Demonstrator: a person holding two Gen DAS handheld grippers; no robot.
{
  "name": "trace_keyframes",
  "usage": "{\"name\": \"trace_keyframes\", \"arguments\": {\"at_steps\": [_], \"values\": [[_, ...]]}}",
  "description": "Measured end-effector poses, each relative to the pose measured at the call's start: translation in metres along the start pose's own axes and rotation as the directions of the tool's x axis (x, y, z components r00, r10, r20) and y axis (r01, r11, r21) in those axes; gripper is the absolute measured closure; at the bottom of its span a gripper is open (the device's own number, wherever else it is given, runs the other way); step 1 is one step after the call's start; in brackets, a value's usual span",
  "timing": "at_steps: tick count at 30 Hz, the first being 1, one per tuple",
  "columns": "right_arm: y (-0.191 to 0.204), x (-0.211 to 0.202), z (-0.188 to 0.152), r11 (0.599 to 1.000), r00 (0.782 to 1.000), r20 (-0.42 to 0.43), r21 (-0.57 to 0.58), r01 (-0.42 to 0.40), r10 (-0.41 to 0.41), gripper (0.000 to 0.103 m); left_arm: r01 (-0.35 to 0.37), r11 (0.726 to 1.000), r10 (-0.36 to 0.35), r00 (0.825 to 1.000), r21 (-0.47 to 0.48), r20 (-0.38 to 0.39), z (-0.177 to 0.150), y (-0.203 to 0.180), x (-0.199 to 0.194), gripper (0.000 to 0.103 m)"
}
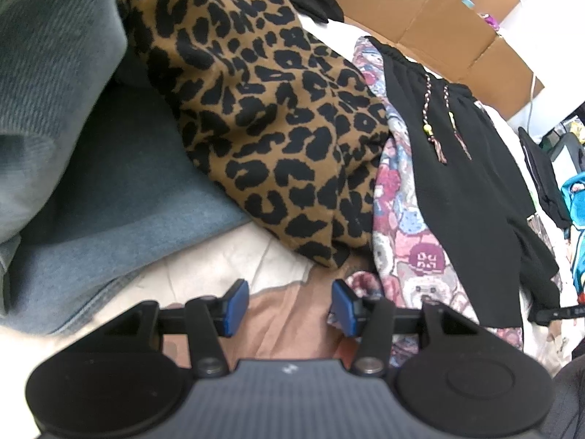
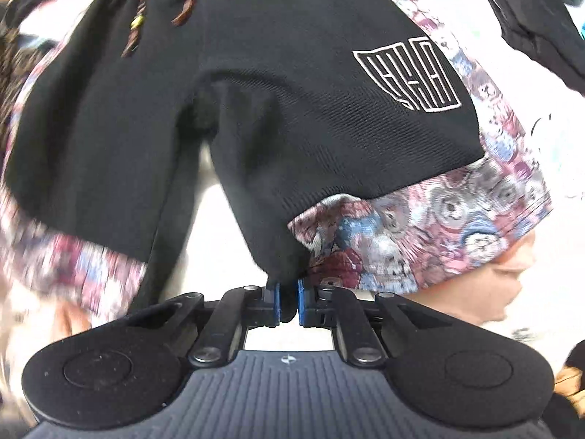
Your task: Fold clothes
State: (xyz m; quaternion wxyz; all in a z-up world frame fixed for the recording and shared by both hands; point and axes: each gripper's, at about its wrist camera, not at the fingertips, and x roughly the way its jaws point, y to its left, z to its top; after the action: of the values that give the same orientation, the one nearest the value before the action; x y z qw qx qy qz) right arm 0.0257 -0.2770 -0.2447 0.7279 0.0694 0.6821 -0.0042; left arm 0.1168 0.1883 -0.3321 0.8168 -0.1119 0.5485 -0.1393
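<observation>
The black shorts (image 2: 292, 117) serve as the landmark: they lie spread on top of a patterned cloth (image 2: 420, 234) printed with pink, blue and grey cartoon figures, which shows beyond their hem on both sides. In the right wrist view the right gripper (image 2: 289, 301) is clenched on the lower hem of the shorts at the inner edge of one leg, its blue pads (image 2: 276, 301) pressed on a pinch of black fabric that is drawn to a point between them. A white outlined logo (image 2: 411, 75) sits on the leg to the right of that pinch, and the braided drawstrings (image 2: 164, 3) with yellow beads hang near the waistband at the far end of the shorts from the gripper. In the left wrist view the same shorts (image 1: 471, 168) lie to the right, their drawstrings (image 1: 444, 120) hanging down the front. Just left of the shorts, past a strip of the patterned cloth (image 1: 398, 226), rests a leopard-print garment (image 1: 270, 117), and farther left still a blue-grey denim piece (image 1: 91, 168). The left gripper (image 1: 290, 305) is released, its blue pads (image 1: 237, 307) standing apart over a peach-coloured fabric (image 1: 285, 333) with nothing between them, well left of the shorts' lower hem. Behind the shorts' waistband stands a brown cardboard box (image 1: 438, 18).
</observation>
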Motion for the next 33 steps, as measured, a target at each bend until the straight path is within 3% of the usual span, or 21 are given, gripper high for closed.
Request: {"name": "trace_keyframes", "arguments": {"at_steps": [6,13,15,25,33], "values": [[0.004,-0.025,-0.008,0.995,0.998,-0.068,-0.098,-0.016,0.010,0.095,0.010,1.000,-0.010,1.000,-0.002,0.006,0.003,-0.008,0.002,0.050],[0.008,-0.029,-0.005,0.991,0.990,-0.120,-0.097,-0.091,0.079,0.089,0.009,1.000,-0.009,1.000,-0.005,0.008,0.001,-0.009,-0.004,0.050],[0.005,-0.029,-0.006,0.992,0.991,-0.110,-0.088,-0.089,0.079,0.083,0.007,1.000,-0.007,1.000,-0.005,0.007,-0.002,-0.006,-0.009,0.050],[0.010,0.001,0.009,0.997,0.998,0.008,-0.046,-0.061,0.061,0.082,0.008,1.000,-0.008,1.000,-0.002,0.011,0.000,-0.006,-0.010,0.050],[0.002,0.045,0.015,1.000,1.000,-0.014,-0.012,0.003,-0.003,0.088,0.015,1.000,-0.015,1.000,0.023,0.002,0.002,-0.008,-0.005,0.050]]}}
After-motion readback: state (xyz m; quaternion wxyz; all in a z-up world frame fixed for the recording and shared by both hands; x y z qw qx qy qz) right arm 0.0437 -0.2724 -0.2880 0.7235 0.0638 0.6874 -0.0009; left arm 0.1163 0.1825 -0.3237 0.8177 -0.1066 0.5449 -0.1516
